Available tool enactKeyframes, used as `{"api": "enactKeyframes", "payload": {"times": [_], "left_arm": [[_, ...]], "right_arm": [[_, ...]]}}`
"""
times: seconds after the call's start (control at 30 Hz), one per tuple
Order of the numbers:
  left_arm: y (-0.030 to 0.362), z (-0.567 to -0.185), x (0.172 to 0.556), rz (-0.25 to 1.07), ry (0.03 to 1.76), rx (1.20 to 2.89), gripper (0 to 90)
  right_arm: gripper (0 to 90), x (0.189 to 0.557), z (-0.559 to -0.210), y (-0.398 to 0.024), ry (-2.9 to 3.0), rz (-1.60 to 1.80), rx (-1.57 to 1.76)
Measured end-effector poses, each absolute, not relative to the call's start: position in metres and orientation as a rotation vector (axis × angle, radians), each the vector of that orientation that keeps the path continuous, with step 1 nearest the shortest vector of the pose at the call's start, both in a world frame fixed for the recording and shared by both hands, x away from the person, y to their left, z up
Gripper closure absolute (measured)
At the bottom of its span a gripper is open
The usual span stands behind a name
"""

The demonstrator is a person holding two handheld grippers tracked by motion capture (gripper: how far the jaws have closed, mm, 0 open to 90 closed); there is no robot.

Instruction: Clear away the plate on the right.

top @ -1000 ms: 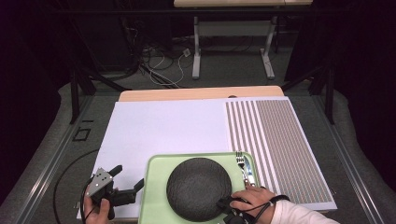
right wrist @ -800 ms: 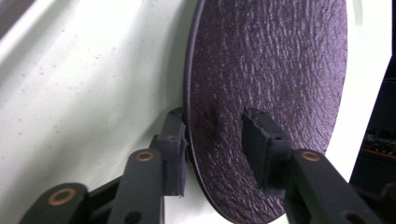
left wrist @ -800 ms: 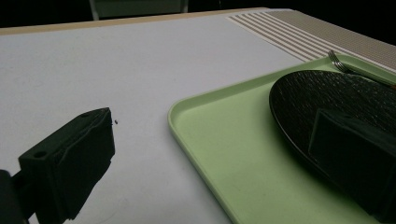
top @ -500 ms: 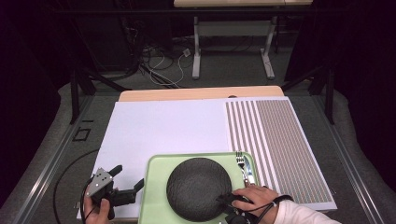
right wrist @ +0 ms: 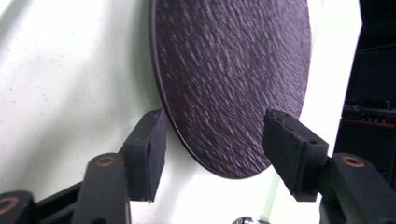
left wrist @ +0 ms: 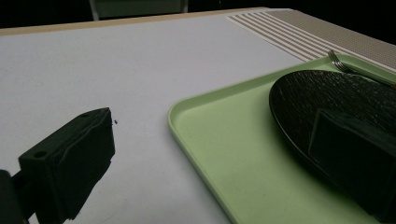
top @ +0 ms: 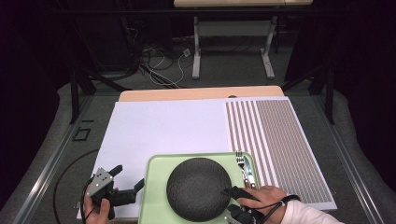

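Note:
A round black textured plate [top: 198, 186] lies on a light green tray [top: 154, 186] at the table's near edge. A fork [top: 243, 163] rests on the tray just right of the plate. My right gripper [top: 229, 204] is at the plate's near right rim. Its jaws have just been opening, and the plate's [right wrist: 233, 70] rim passes between the pads [right wrist: 144, 154] with a gap on both sides. My left gripper [top: 128, 176] is open beside the tray's left edge. In the left gripper view the tray's [left wrist: 224, 140] corner lies between its jaws.
The tray sits on a white mat [top: 163, 126], and a striped mat [top: 271, 135] joins it on the right. A strip of wooden tabletop [top: 201, 93] shows at the far edge. Beyond it are table legs and cables on the floor.
The right gripper's jaws have spread wider at the plate's rim, and the right hand has shifted slightly. The left hand, plate, tray and fork have not moved.

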State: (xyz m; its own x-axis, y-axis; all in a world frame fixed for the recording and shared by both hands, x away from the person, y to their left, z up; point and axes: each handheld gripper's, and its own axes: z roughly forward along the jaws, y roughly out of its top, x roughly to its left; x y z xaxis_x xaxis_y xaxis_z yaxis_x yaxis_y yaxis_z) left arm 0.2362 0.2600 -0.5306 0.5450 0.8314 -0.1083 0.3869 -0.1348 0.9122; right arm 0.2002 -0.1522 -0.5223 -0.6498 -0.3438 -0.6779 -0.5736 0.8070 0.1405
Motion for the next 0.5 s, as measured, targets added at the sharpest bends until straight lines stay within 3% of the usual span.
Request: {"api": "enactKeyframes", "payload": {"times": [0.5], "left_arm": [[0.260,-0.531,0.236,0.532,1.024,1.737,0.4]], "right_arm": [[20.0,0.203,-0.510,-0.163,2.330,0.533,-0.416]]}}
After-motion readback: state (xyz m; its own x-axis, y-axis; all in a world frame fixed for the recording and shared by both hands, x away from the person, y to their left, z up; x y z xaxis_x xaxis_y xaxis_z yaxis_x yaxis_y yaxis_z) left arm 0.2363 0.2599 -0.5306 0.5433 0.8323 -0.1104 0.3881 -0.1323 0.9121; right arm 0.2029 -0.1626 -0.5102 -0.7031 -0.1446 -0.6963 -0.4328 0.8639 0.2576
